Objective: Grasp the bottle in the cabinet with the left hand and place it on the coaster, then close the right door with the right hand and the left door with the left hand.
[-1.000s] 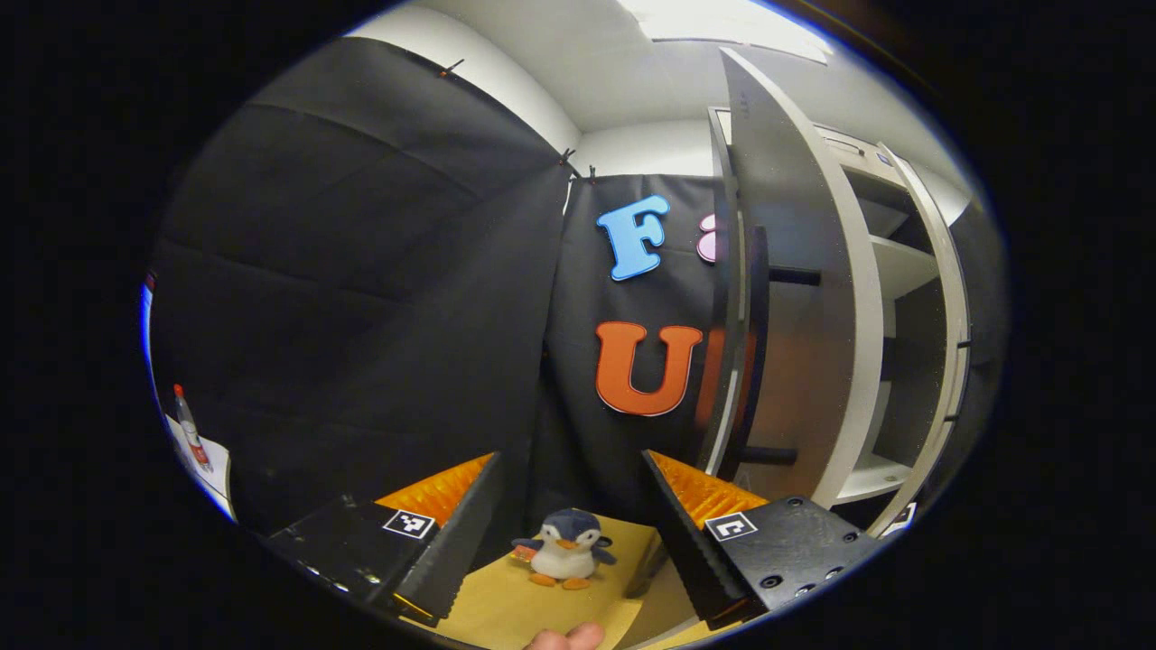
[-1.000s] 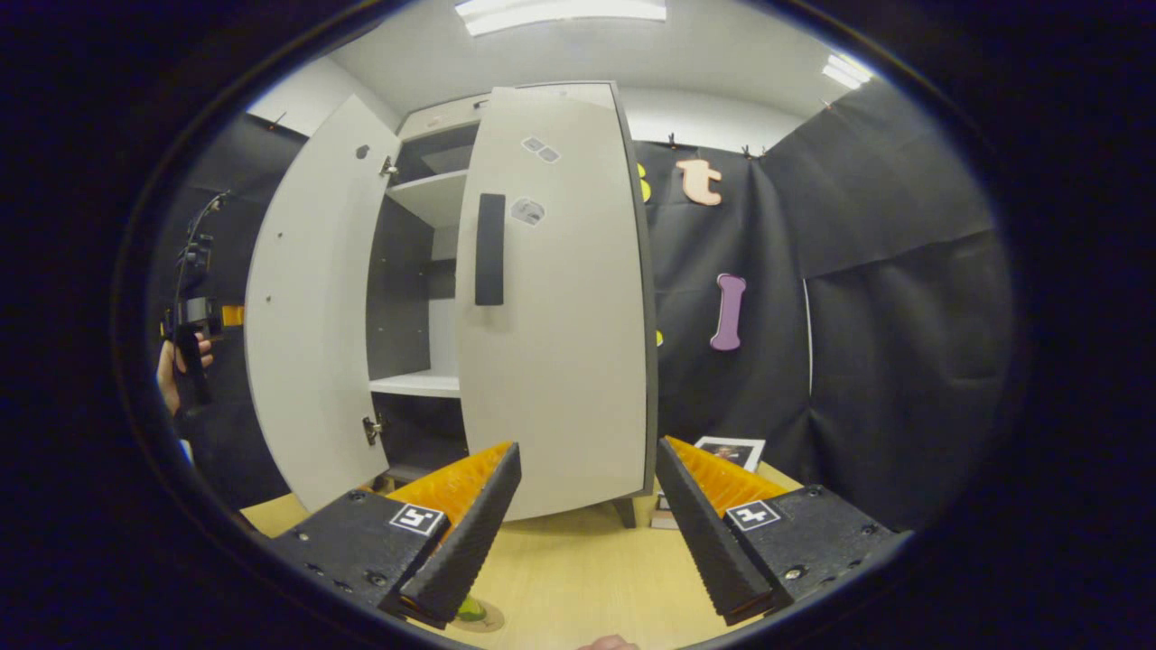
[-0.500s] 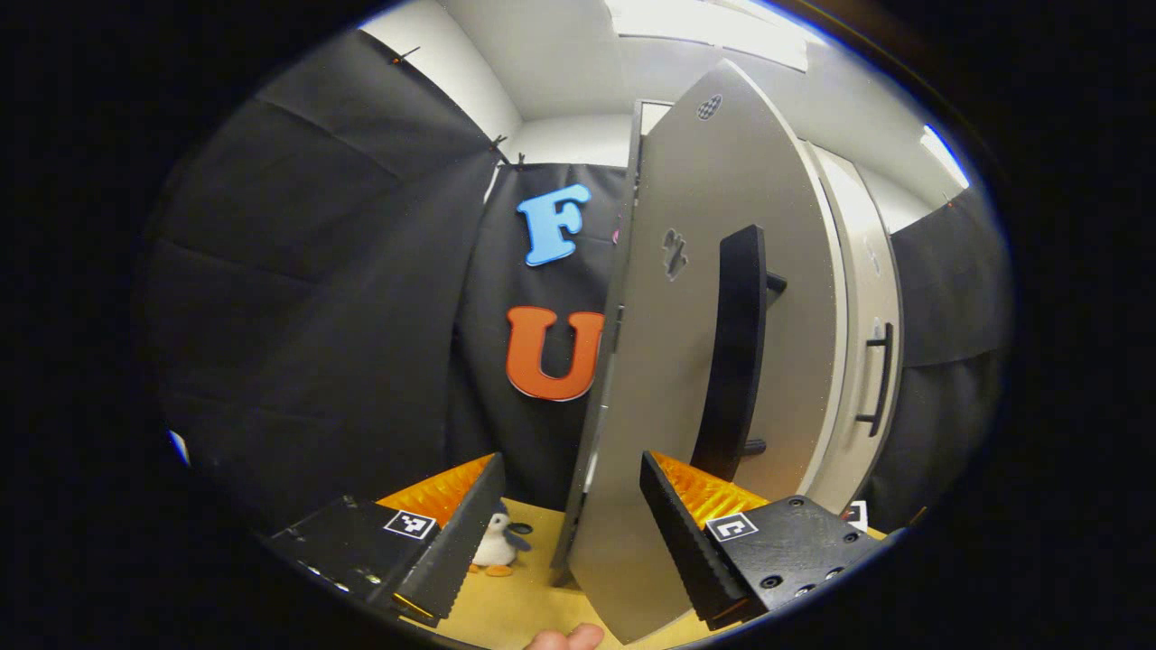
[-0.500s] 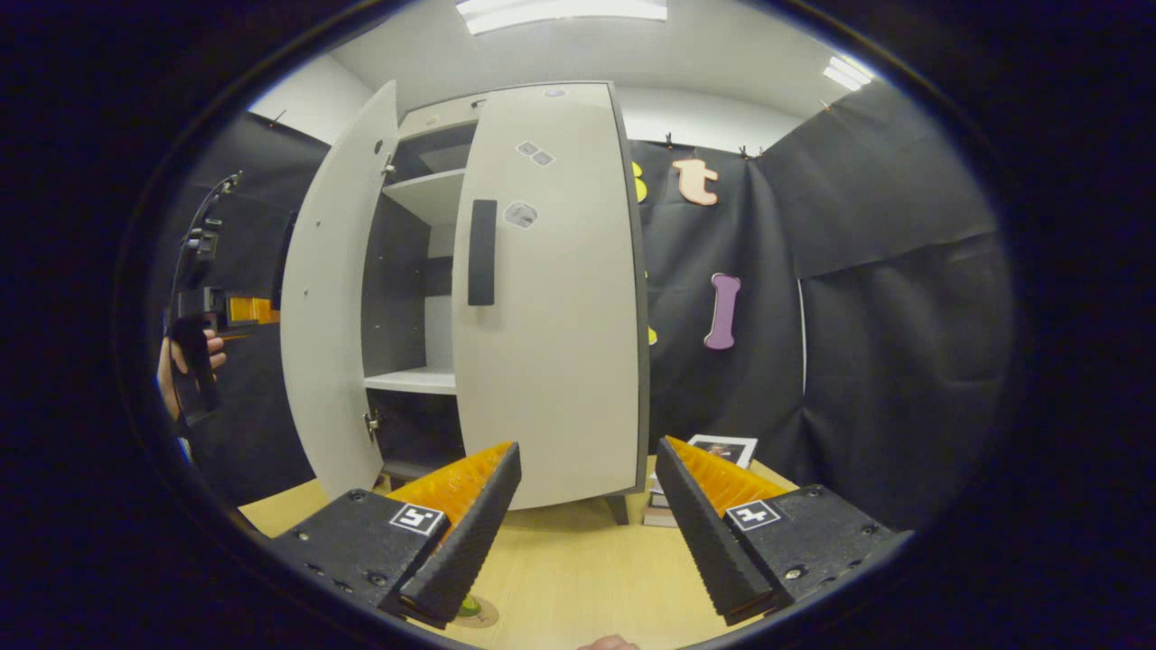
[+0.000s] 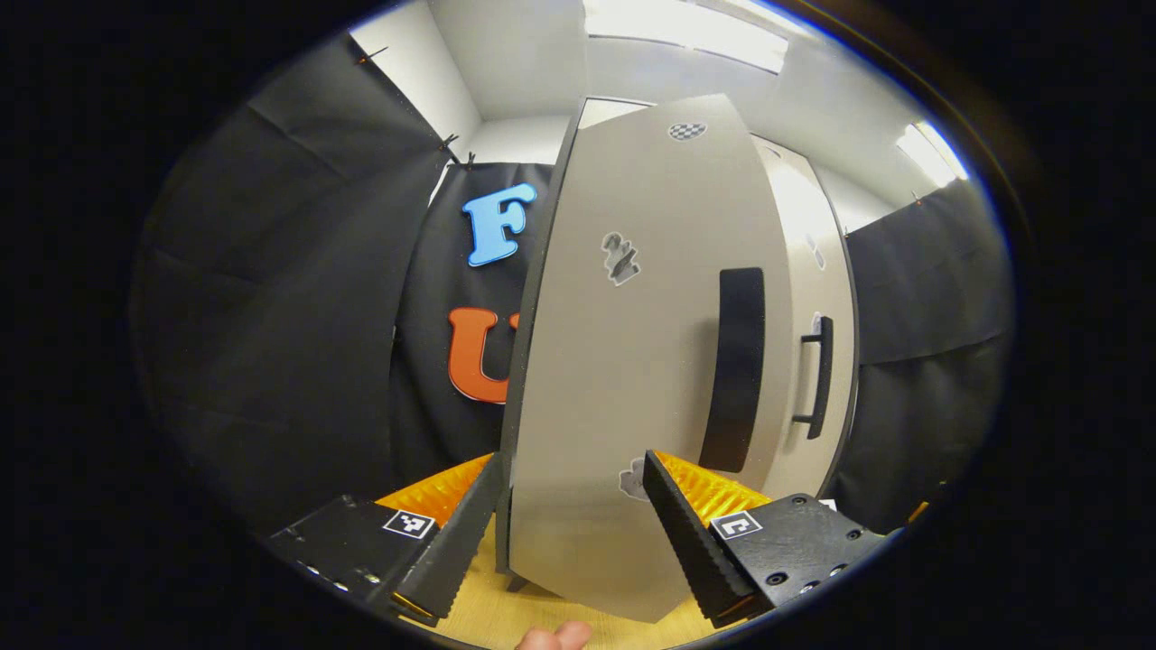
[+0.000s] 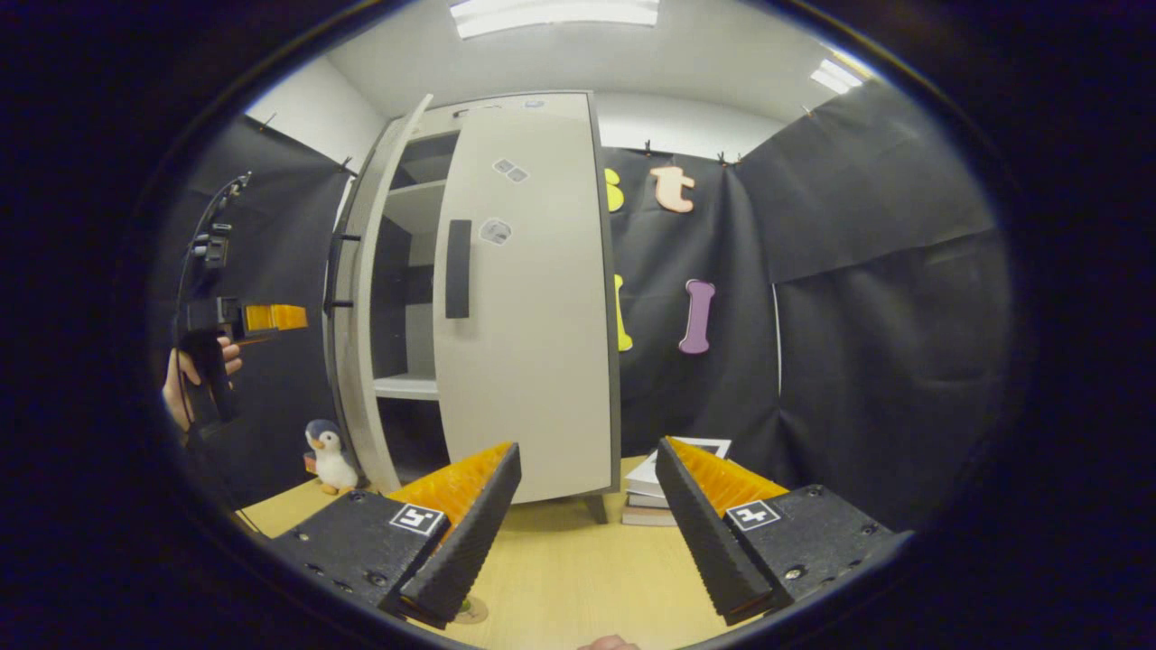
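In the left gripper view the grey left door (image 5: 623,361) faces me close up, its black handle (image 5: 736,370) to the right of centre. My left gripper (image 5: 569,533) is open, and the door's lower edge sits between its fingers. Behind it is the right door (image 5: 813,271) with its own handle (image 5: 817,375). In the right gripper view the cabinet's right door (image 6: 528,298) looks near shut and the left door (image 6: 361,298) stands ajar, with shelves (image 6: 406,386) in the gap. A hand holds the left gripper (image 6: 262,318) left of that door. My right gripper (image 6: 587,533) is open over the table, holding nothing. A round coaster (image 6: 470,611) peeks out under its left finger.
A plush penguin (image 6: 330,456) stands on the wooden table (image 6: 560,578) left of the cabinet. A stack of books (image 6: 664,483) lies to the cabinet's right. Black cloth walls close the booth on both sides.
The left door has swung from wide open to nearly shut, and the left gripper has come round to its front face. The right gripper has drawn back a little from the cabinet.
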The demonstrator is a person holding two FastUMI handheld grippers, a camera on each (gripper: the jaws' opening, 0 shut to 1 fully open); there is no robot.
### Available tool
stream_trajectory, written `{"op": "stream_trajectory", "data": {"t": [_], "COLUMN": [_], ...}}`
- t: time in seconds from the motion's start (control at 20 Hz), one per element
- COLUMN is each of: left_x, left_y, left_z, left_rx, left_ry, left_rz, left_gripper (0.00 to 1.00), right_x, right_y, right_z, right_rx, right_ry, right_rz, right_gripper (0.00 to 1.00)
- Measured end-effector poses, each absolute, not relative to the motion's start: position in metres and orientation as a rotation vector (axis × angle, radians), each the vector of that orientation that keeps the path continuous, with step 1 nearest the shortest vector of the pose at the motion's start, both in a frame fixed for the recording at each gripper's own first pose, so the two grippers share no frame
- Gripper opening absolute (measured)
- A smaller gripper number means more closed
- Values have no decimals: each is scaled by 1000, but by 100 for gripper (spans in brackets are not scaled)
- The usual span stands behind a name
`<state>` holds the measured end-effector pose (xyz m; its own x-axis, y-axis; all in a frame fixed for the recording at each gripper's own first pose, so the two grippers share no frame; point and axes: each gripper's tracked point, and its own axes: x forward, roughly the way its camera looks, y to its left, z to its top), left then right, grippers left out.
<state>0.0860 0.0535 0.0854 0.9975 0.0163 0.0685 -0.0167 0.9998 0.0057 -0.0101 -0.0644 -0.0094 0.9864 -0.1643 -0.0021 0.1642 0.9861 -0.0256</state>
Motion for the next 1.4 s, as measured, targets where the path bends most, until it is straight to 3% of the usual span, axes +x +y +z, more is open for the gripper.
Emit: {"op": "stream_trajectory", "data": {"t": [0.05,0.1,0.2,0.25,0.35,0.4,0.5,0.55,0.75,0.85,0.95,1.0,1.05,1.2,1.25,1.4], "left_x": [80,73,60,52,36,26,9,2,-19,-24,-25,-24,-23,-21,-21,-20], "left_y": [50,47,38,36,35,33,29,30,43,43,41,40,38,33,30,22], "left_z": [83,79,71,64,48,35,14,10,-7,-14,-14,-13,-12,-9,-7,-7], "left_rx": [14,23,39,46,43,33,24,26,32,26,16,14,14,10,8,14], "left_ry": [-72,-75,-83,-86,-88,-79,-65,-72,-73,-63,-71,-75,-77,-97,-102,-102], "left_rz": [17,16,-8,-14,5,16,25,38,117,135,141,141,138,145,141,120], "left_gripper": [95,100,95,99,100,95,99,95,95,95,95,95,95,100,95,95], "right_x": [-9,-7,-5,-4,-1,1,6,7,13,15,16,19,21,24,23,23], "right_y": [-62,-60,-55,-52,-44,-41,-35,-36,-32,-31,-29,-25,-23,-25,-25,-26], "right_z": [-9,-11,-12,-10,-9,-11,-13,-15,-22,-15,-3,3,7,1,-1,-11], "right_rx": [-23,-20,-25,-24,-9,1,0,-15,-35,-19,1,9,11,5,10,17], "right_ry": [5,8,22,21,18,17,15,17,51,28,-26,-61,-75,-58,-53,-19], "right_rz": [-158,-148,-133,-126,-101,-95,-80,-85,-65,-72,-77,-69,-63,-49,-47,-51], "right_gripper": [98,98,98,98,94,98,99,98,99,94,99,94,99,98,99,99]}}
